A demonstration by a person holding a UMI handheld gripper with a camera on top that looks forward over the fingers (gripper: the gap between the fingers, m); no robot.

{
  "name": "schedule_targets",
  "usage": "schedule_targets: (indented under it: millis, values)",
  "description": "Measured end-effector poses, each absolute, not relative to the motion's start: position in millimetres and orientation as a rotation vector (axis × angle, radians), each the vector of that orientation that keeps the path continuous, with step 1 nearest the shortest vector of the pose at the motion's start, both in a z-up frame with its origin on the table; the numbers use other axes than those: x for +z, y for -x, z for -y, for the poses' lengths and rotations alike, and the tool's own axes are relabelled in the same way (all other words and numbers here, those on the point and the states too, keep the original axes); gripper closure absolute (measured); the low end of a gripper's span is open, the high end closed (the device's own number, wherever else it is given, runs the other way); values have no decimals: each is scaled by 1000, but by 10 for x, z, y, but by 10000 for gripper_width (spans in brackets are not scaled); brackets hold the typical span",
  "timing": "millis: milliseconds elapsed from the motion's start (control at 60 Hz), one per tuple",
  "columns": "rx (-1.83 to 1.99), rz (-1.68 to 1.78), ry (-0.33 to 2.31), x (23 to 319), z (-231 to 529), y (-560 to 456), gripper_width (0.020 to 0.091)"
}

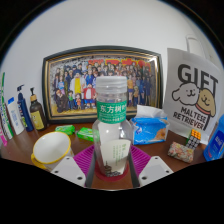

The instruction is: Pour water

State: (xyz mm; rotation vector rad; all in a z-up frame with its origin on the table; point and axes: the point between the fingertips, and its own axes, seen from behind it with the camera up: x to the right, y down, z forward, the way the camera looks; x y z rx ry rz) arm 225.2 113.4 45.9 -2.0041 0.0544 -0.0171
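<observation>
1. Magenta pads (84,158) on the gripper (112,165) fingers, pressed against both sides of a clear plastic bottle (112,125); bottle grasped upright between them, white cap on top, green label around the upper part.
2. Just left of the bottle, on the wooden table (25,155): a round white and yellow container (50,149).
3. Slightly beyond the bottle, to its left: small green packets (72,131); to its right: a blue packet (151,128).
4. Further left of the bottle: a row of upright bottles and tubes (22,110).
5. Right of the bottle and behind the blue packet: a white bag (193,92) printed "GIFT".
6. Directly behind the bottle, against the wall: a framed group photograph (90,82).
</observation>
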Motion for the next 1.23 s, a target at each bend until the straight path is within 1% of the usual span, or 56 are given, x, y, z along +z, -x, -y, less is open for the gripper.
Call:
schedule_targets:
  millis: [33, 50, 117, 133, 150, 217, 367, 500, 733, 933, 1050, 1233]
  values:
    - [-15, -60, 2027, 449, -1106, -2250, 532]
    - [-13, -63, 2039, 448, -1087, -2247, 499]
    - [-12, -82, 2064, 515, -991, -2238, 301]
    - [-15, -86, 2065, 547, -962, -2237, 258]
    - [-19, -90, 2065, 580, -930, -2239, 234]
    - [-42, -91, 2072, 706, -769, -2233, 254]
    - [-82, -97, 2115, 1000, -219, -2092, 244]
    - [-76, -98, 2151, 1326, 483, -1782, 248]
    - [-98, -113, 2201, 1763, 1708, -1180, 246]
    - [-119, -90, 2191, 1977, 2312, -880, 246]
    - [-138, -70, 2171, 2100, 2466, -811, 251]
    - [-143, -70, 2162, 2184, 2567, -748, 249]
